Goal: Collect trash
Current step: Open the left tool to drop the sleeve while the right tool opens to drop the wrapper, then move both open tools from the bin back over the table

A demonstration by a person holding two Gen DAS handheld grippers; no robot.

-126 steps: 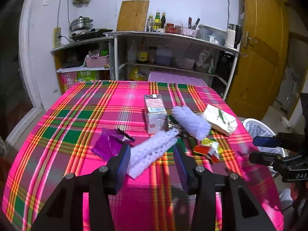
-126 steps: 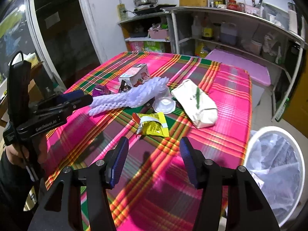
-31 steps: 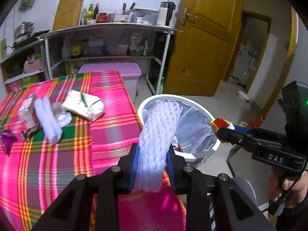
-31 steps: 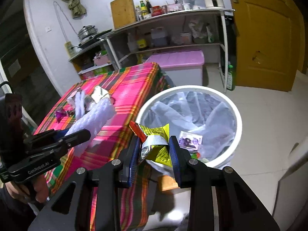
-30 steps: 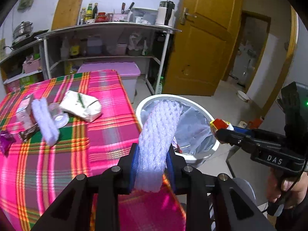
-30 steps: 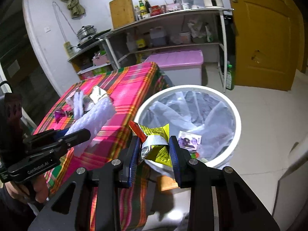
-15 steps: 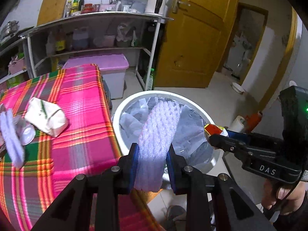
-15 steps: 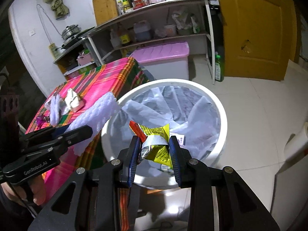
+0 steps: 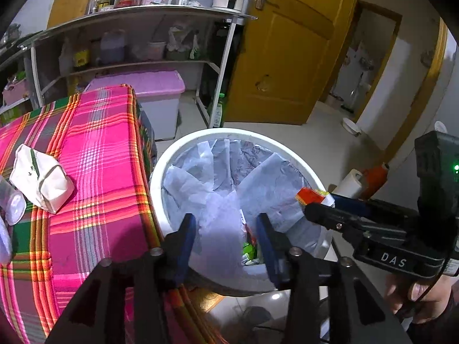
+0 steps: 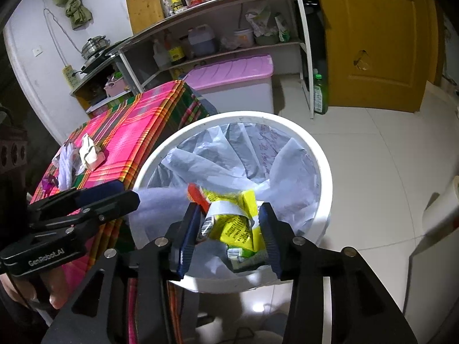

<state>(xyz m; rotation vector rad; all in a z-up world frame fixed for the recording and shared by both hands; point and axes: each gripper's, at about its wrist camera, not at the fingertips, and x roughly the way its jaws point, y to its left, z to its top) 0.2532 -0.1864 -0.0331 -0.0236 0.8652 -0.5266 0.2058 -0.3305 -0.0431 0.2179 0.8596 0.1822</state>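
white foam net (image 10: 160, 200) motion-blurred beside left tongs (image 10: 126, 195); bin (image 10: 324, 172) contents mostly hidden.

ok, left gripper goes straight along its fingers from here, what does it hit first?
Likely the plastic liner inside the white bin. The open left gripper points into its mouth; depth unclear.

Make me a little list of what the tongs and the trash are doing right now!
left tongs: open, nothing gripped, over the bin
white foam net: blurred, loose just beyond the left tongs, over the bin
right tongs: closed on the yellow snack wrapper, above the bin
white trash bin: on the floor beside the table, lined with a plastic bag, some packets at the bottom
plaid tablecloth: white pouch lies on it
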